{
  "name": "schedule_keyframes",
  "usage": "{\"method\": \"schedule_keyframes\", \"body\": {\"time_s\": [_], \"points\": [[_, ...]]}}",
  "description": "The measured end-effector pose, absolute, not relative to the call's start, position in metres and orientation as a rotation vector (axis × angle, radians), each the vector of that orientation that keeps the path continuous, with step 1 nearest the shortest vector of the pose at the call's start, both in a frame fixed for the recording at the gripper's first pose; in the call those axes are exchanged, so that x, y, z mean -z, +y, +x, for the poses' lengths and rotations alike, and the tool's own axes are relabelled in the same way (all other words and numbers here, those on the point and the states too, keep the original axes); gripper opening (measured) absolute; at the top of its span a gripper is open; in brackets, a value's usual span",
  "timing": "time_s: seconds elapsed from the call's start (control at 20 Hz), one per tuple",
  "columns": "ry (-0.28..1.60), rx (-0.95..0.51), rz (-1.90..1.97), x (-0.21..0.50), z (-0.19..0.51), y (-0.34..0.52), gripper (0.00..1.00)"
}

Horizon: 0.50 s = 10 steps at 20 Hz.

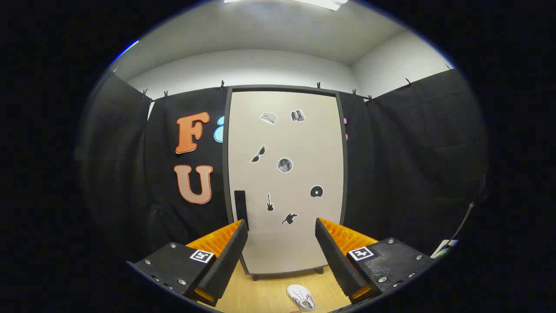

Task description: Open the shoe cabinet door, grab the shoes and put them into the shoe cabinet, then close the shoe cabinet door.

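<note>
**Fingers apart before a closed cabinet, shoe on the floor below**

From my remote seat I see the gripper (281,243) with its fingers spread wide, nothing between them. The shoe (301,297) lies low between the fingers, at about 5 o'clock from the gap's centre, on the wooden floor (265,291). Its near end is cut off, so I cannot tell toe from heel; its long axis runs roughly from 11 to 5 o'clock, slightly slanted.

Beyond the fingers at 12 o'clock stands the cabinet (284,261), upright, its pale door (304,139) shut and facing me. A dark handle (240,208) sits at the door's 8 o'clock edge, its lower end hidden behind the left finger. Small stickers (285,165) dot the door; some are too small to make out. The cabinet's feet touch the floor just ahead of the shoe. Black cloth (412,152) hangs either side of the cabinet.
</note>
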<state>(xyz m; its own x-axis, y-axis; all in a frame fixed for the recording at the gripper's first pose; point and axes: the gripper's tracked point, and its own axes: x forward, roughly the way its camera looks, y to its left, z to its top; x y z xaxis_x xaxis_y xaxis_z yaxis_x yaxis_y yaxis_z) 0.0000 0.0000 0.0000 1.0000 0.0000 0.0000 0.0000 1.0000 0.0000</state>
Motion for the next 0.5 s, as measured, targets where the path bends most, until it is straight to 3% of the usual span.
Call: {"method": "schedule_keyframes", "body": {"time_s": [0.5], "points": [[0.006, -0.017, 0.001, 0.0011, 0.0005, 0.0053, 0.97]]}}
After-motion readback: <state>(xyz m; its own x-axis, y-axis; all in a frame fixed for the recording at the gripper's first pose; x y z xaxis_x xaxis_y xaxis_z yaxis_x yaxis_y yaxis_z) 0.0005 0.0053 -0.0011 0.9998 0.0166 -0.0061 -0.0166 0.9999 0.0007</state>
